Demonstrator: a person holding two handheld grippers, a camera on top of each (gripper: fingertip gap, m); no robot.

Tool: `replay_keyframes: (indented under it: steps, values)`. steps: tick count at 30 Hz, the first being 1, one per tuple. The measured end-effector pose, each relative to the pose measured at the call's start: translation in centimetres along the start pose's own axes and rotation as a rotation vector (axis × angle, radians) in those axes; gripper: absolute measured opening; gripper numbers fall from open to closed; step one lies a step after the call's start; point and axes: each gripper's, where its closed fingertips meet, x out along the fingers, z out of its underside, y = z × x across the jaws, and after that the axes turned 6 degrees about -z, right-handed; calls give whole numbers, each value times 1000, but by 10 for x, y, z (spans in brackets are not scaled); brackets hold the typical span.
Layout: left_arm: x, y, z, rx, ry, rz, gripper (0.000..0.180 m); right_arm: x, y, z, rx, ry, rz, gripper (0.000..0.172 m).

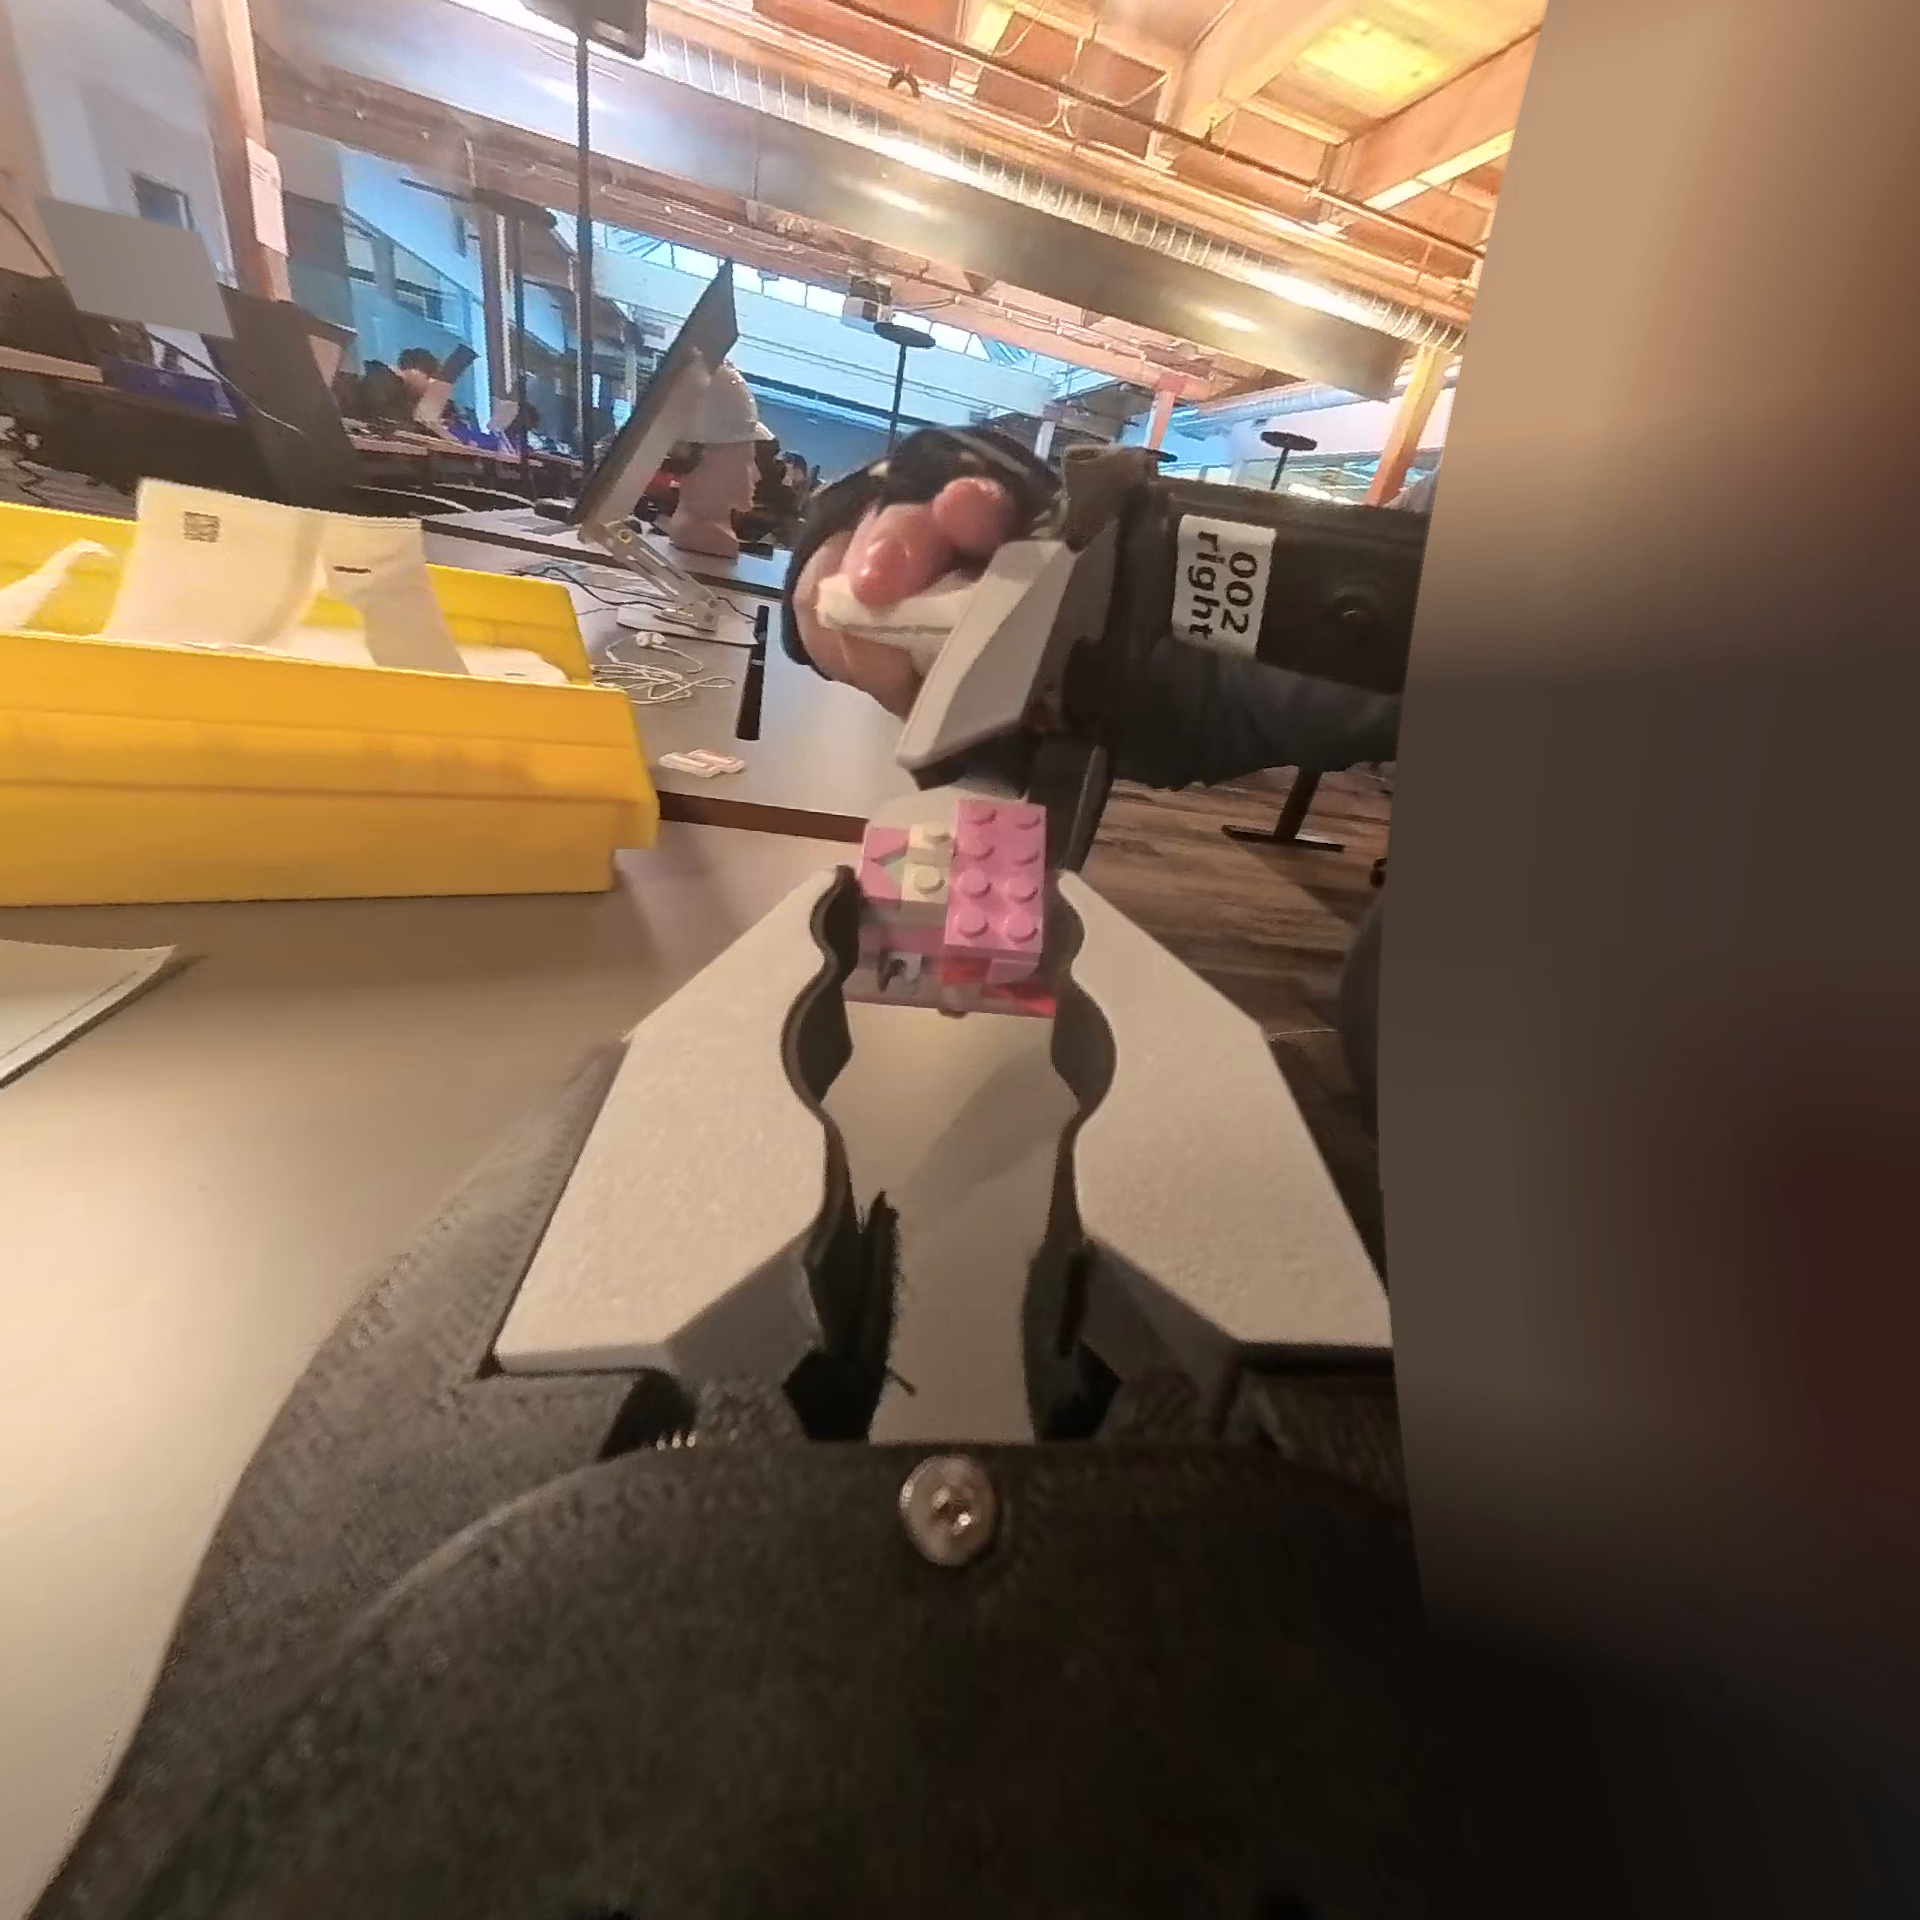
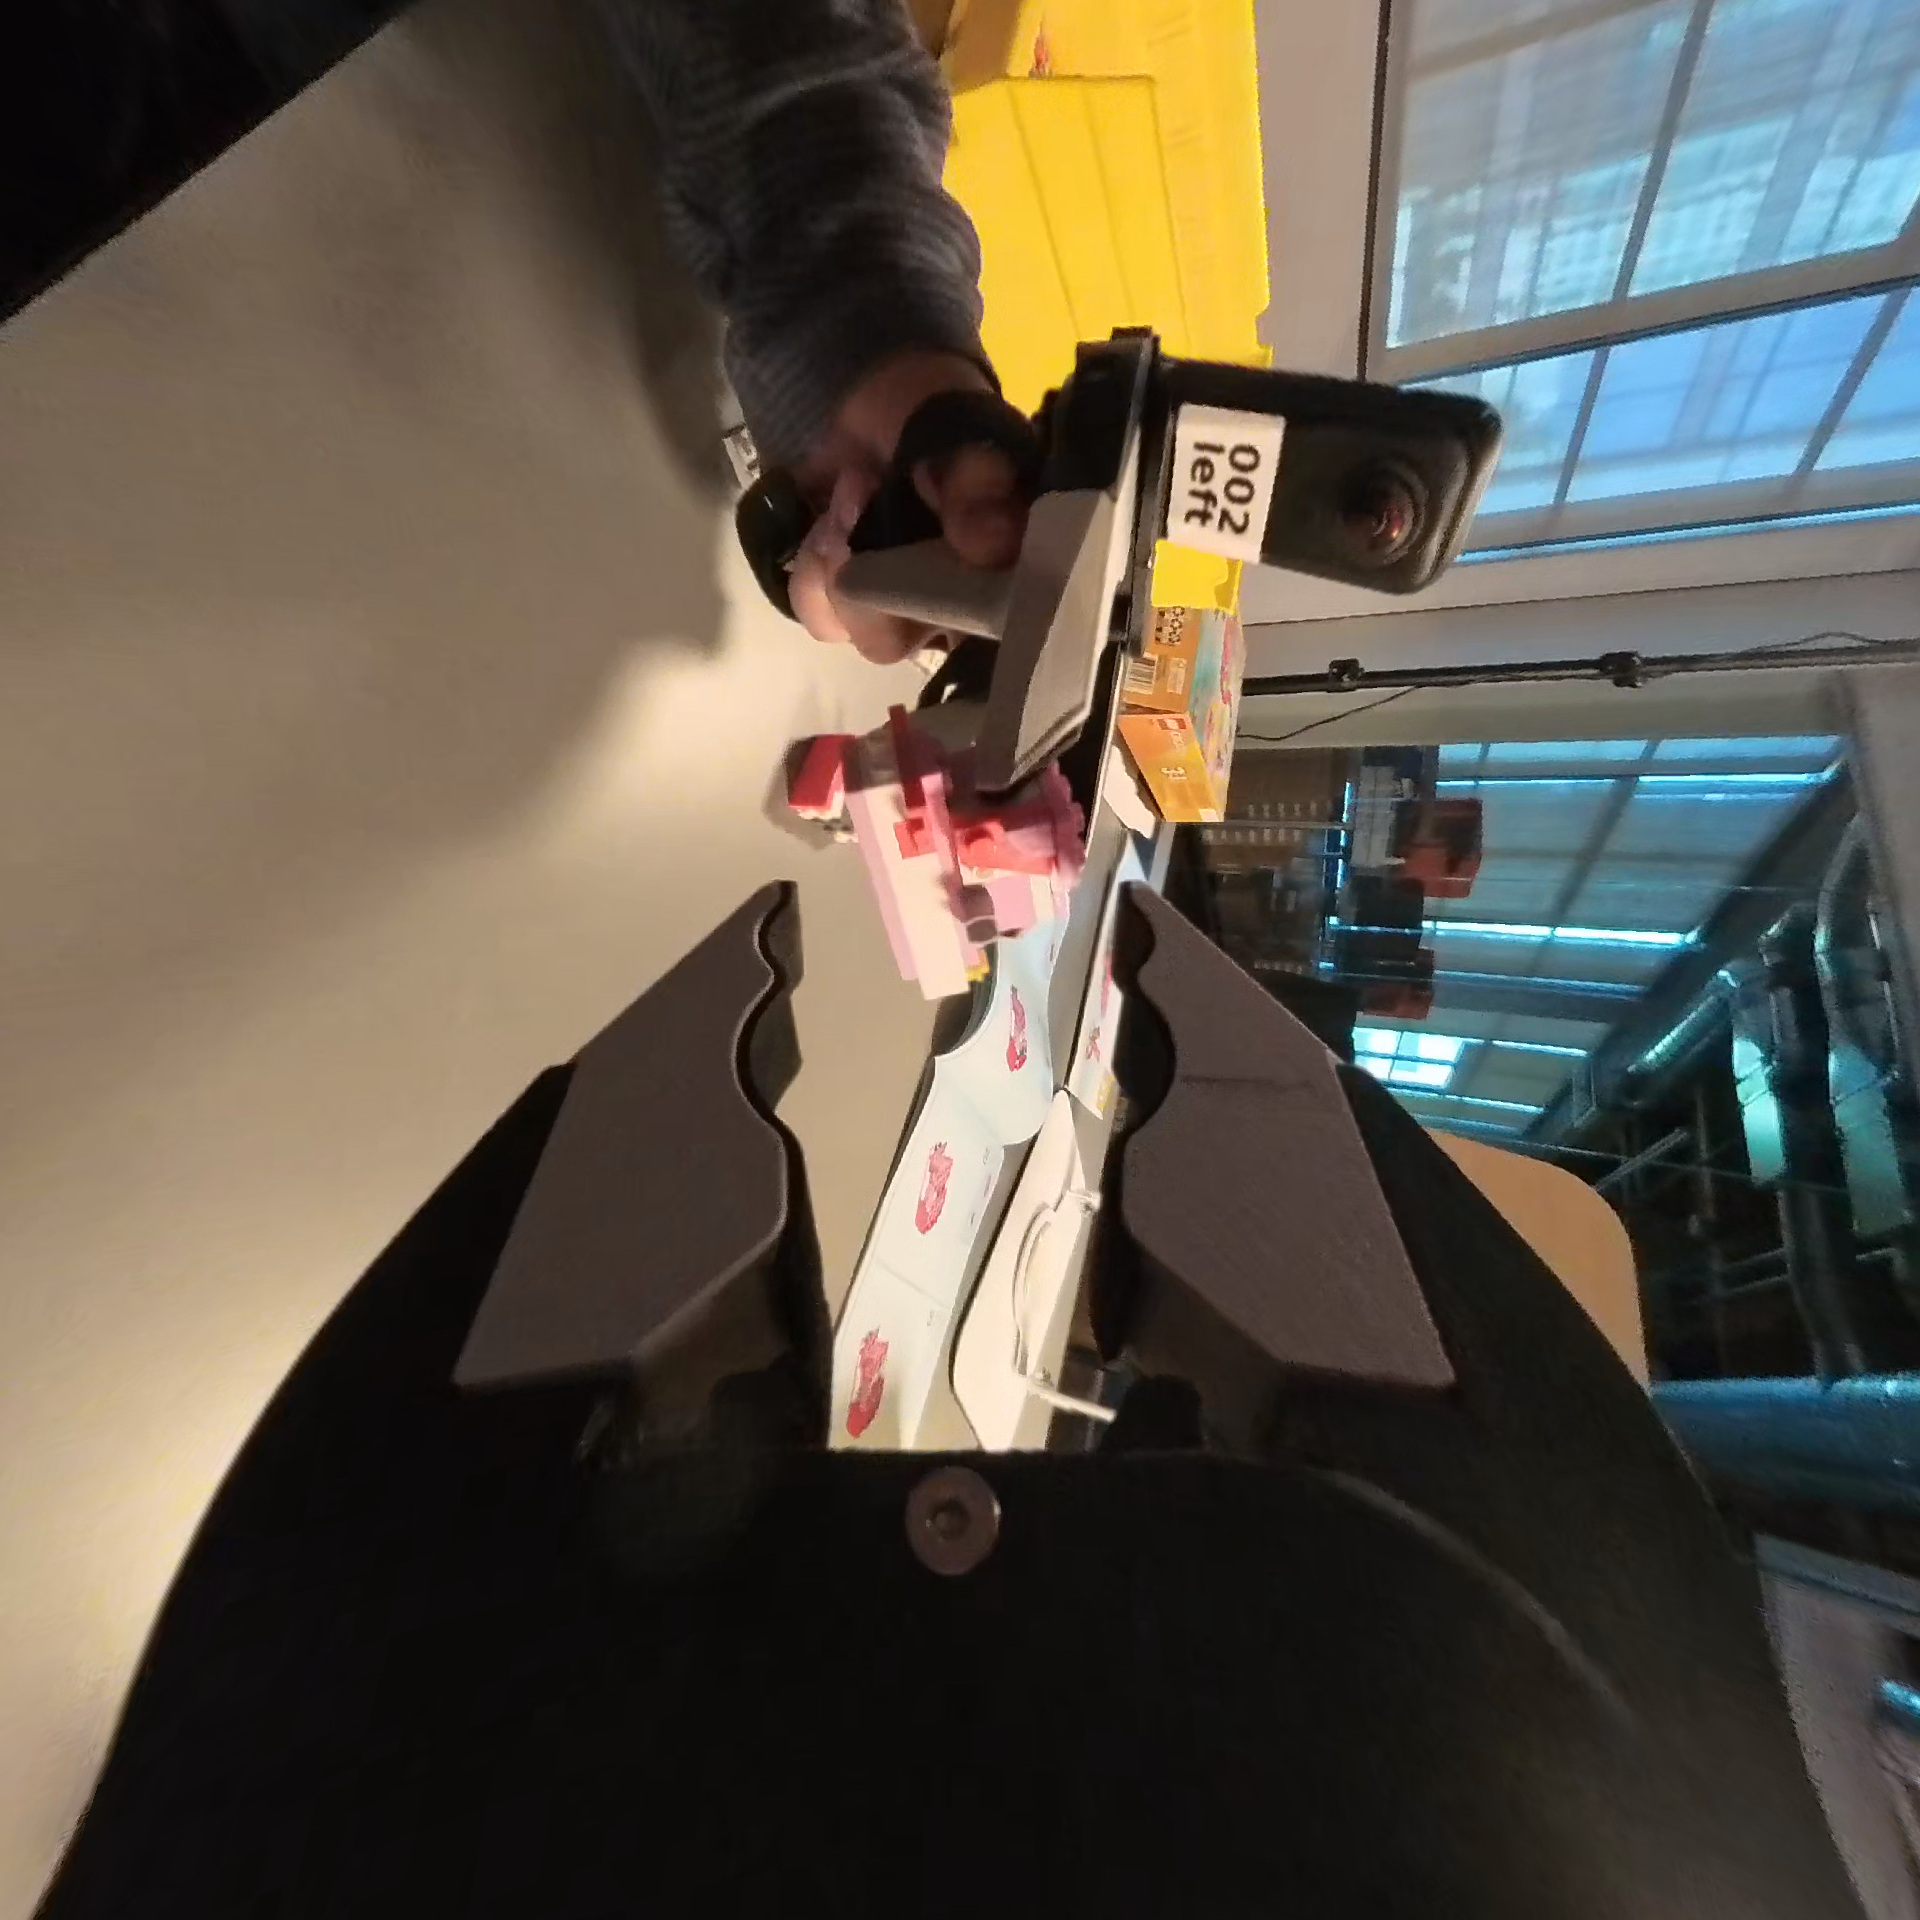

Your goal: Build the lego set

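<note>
Both grippers have a black textured body with one screw [image 1: 948,1515] at its middle and grey angular fingers [image 1: 686,1164] with wavy inner edges. A white label [image 2: 1223,480] marks each camera. The person wears a grey knit sleeve [image 2: 831,208].

I see a pale grey table [image 1: 260,1091] carrying a yellow bin [image 1: 312,769] toward its far left edge, with a sheet of paper [image 1: 73,997] lying at the left edge.
</note>
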Motion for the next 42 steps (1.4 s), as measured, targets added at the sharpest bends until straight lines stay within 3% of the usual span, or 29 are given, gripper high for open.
replay_keyframes:
  steps: [11,29,38,42]
  values:
    - [-4,2,-1,-54,11,51,34,6,5,-7,12,74,-27,41]
    - [4,6,-2,-89,-23,90,34,2,-3,-7,-7,68,-180,38]
    - [11,-12,-10,-50,0,-38,35,6,2,5,132,58,-78,38]
    - [13,-14,-8,-3,-13,-87,37,7,1,7,111,38,-24,38]
